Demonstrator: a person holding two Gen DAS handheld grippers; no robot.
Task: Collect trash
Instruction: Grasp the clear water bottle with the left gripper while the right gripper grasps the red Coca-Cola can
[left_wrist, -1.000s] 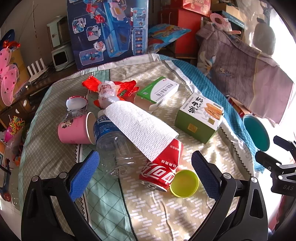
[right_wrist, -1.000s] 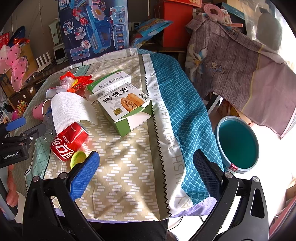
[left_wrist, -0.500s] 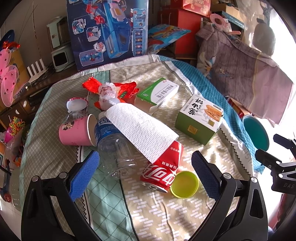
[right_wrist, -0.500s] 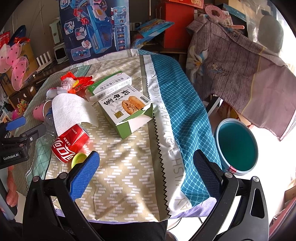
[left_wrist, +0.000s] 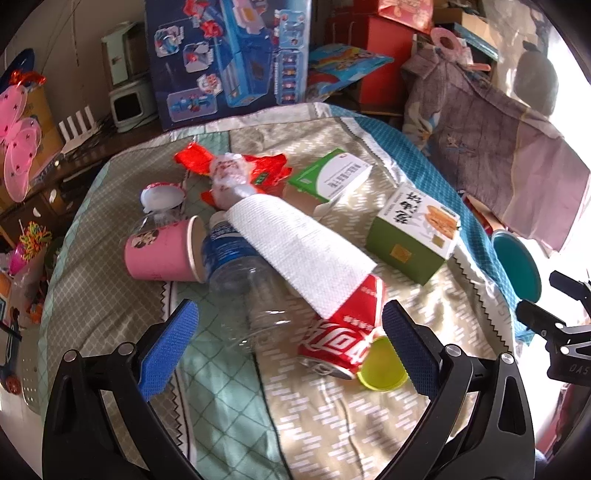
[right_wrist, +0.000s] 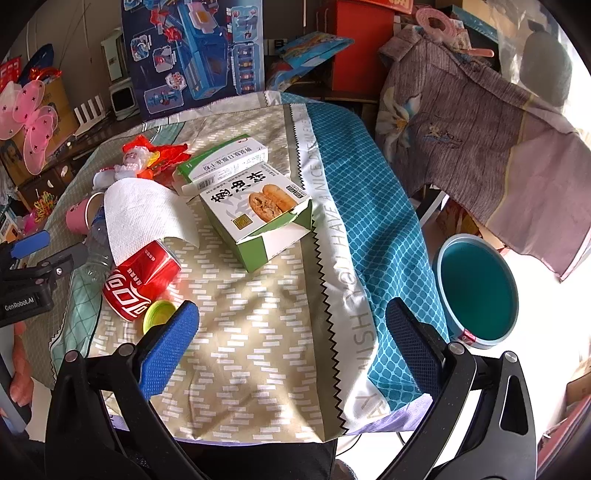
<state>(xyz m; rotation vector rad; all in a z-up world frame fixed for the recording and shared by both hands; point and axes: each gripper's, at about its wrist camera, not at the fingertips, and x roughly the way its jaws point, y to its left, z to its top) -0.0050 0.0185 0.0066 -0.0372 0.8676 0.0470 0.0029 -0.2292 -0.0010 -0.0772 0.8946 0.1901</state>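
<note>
The left gripper (left_wrist: 288, 343) has its jaws wide apart and holds nothing; it hangs just above the near end of a clear plastic bottle with a blue label (left_wrist: 243, 280) that lies on its side on the patterned cloth of the table (left_wrist: 332, 417). Just beside the bottle lies a dented red cola can (left_wrist: 343, 339), and a small yellow-green plastic lid (left_wrist: 384, 369) touches the can's near end. A white sheet of paper towel (left_wrist: 299, 254) is draped over the bottle and the can. To the left of the bottle, a pink paper cup (left_wrist: 162, 254) lies on its side, its mouth against the bottle. Farther back there are a red crumpled wrapper (left_wrist: 266, 170), a white plastic lid (left_wrist: 162, 195), a flat green and white carton (left_wrist: 332, 177) and a green and white food box with a picture of a pastry (left_wrist: 417, 236). The right gripper (right_wrist: 291, 332) also has its jaws wide apart and empty; it hangs over the bare near part of the cloth, well apart from the food box. On the floor to the right of the table stands a round teal bin (right_wrist: 476, 288), open and below the table edge. Behind it a purple striped shirt (right_wrist: 480, 125) hangs.
</note>
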